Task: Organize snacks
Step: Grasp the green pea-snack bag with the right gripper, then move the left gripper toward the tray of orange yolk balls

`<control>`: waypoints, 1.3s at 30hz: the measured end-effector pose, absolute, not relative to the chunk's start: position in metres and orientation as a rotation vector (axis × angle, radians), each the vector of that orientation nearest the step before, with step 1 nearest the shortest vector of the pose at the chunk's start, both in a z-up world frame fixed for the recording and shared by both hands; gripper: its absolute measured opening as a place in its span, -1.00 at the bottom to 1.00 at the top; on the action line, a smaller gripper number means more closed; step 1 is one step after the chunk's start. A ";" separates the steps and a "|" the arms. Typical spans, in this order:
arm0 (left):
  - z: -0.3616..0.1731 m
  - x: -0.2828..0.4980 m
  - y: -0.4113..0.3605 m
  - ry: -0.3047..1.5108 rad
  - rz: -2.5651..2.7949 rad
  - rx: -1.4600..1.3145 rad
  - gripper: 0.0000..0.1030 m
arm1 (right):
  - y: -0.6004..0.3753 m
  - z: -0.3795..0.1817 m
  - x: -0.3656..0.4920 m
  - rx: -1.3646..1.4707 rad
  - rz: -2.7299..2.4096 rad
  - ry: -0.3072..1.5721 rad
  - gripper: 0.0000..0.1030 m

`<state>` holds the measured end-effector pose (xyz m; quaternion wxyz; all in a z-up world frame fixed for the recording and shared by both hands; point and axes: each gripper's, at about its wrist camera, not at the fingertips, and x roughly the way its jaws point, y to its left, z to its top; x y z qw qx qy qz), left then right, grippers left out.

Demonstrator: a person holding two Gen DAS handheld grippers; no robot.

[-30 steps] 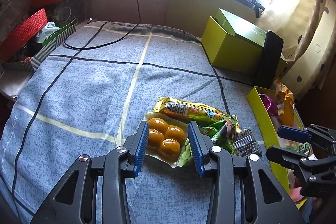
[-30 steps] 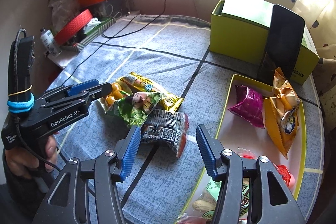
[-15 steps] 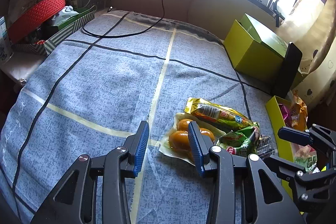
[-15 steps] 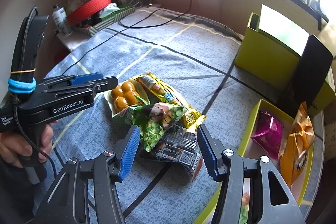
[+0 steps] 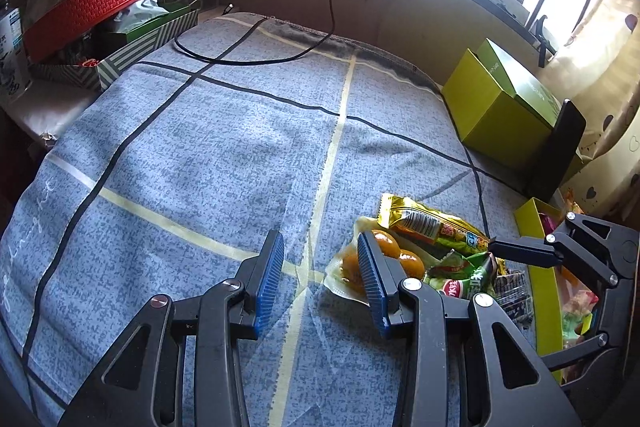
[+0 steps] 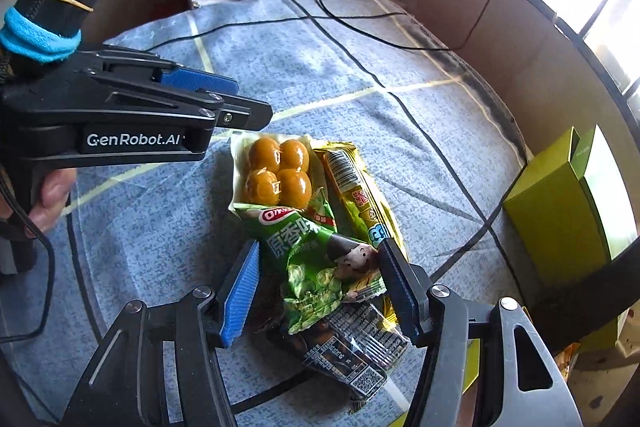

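The right hand-held gripper [image 6: 316,291] hangs over the snack pile on the blanket, jaws opening, with the green bag [image 6: 320,263] between its pads but not yet pinched. Under that bag lies a dark packet [image 6: 352,351], and the yellow pack [image 6: 360,195] touches it on the far side; closing now could catch two at once or drag the pile. The left hand-held gripper [image 5: 320,279] is part open and empty, the egg pack [image 5: 396,259] just right of it.

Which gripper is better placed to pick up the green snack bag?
Right. The right gripper already straddles the green snack bag, jaws opening. The left gripper hangs beside the pile over bare blanket.
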<state>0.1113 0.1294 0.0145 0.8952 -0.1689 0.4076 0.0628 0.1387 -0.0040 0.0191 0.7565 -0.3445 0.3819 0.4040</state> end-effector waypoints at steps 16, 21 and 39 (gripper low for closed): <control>0.013 0.109 0.145 0.837 0.134 -0.419 -0.23 | 0.006 0.011 0.141 -0.575 0.898 0.977 -0.22; 0.012 0.111 0.140 0.836 0.091 -0.418 -0.22 | -0.014 0.033 0.143 -0.458 0.811 0.930 -0.22; -0.001 0.122 0.118 0.898 0.103 -0.231 0.27 | -0.063 0.048 0.143 -0.344 0.700 0.901 -0.22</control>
